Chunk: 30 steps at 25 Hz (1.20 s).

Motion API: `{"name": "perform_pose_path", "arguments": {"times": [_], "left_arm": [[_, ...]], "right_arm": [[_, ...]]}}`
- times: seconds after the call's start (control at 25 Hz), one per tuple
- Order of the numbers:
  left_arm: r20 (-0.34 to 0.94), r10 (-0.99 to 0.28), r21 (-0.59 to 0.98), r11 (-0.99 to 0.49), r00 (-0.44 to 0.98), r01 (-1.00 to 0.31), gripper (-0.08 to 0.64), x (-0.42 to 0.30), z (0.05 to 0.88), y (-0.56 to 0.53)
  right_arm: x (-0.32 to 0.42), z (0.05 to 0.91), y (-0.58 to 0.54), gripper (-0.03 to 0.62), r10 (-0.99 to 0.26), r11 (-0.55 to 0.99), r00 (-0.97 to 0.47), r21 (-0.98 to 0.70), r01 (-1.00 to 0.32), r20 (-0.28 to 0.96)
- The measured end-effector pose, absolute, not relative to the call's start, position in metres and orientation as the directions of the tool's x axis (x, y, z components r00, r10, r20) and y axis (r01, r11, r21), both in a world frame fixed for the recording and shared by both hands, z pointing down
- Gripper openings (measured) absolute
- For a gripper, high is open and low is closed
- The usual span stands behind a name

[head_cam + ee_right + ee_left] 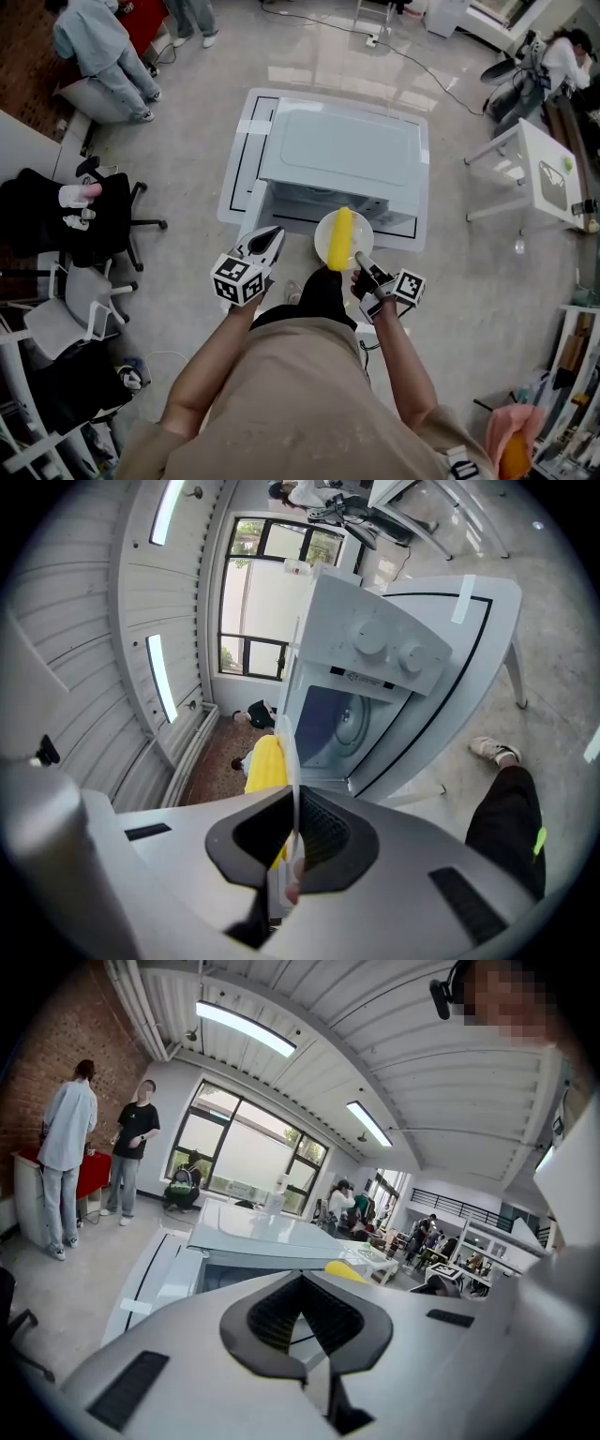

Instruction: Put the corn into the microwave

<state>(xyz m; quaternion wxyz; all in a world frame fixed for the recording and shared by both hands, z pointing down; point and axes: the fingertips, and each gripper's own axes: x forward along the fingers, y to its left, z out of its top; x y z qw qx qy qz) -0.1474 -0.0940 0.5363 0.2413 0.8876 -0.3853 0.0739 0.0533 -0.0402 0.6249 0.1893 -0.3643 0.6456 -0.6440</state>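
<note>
Landmark is the microwave [342,141], a white box on a white table [234,169] marked with black lines, its front facing the person.

- The right gripper [360,258] has its jaws clamped on the near rim of a white plate [323,248]. In the right gripper view the thin plate edge runs straight between the pads.
- The corn [340,236] is a yellow cob lying on that plate, pointing toward the microwave. Plate and corn are just in front of the microwave's front, near its middle and not inside.
- In the right gripper view the microwave front shows two round knobs, with a bluish cavity and a round turntable beside them.
- The left gripper [267,242] has its jaws together with nothing between them. It is just left of the plate, also close to the microwave front.

Around the microwave:
- A black office chair [94,220] stands well to its left.
- Two people [98,47] stand beyond it to the far left, by a red counter.
- A small white side table [544,173] is well to its right.
- A cable [412,56] trails on the floor behind it.
- The person's own shoe [494,751] is on the floor in front of it.
</note>
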Motion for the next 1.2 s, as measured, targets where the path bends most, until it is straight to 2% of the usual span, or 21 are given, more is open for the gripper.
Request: {"name": "perform_pose_path", "arguments": {"times": [0.32,0.56,0.8,1.2], "left_arm": [[0.336,-0.662,0.287,-0.605,0.67,-0.743,0.0,-0.13,0.551,-0.115],[0.368,-0.618,0.262,-0.648,0.695,-0.715,0.0,-0.108,0.573,-0.123],[0.415,-0.587,0.236,-0.668,0.695,-0.706,0.0,-0.093,0.592,-0.122],[0.416,-0.558,0.24,-0.694,0.718,-0.678,0.0,-0.08,0.603,-0.122]], "right_arm": [[0.051,0.675,-0.065,0.017,-0.71,-0.127,-0.66,-0.966,-0.223,0.246],[0.052,0.705,-0.083,0.015,-0.716,-0.148,-0.645,-0.96,-0.237,0.269],[0.045,0.73,-0.104,0.015,-0.753,-0.154,-0.614,-0.971,-0.183,0.236],[0.035,0.766,-0.127,0.015,-0.764,-0.208,-0.581,-0.959,-0.191,0.281]]}}
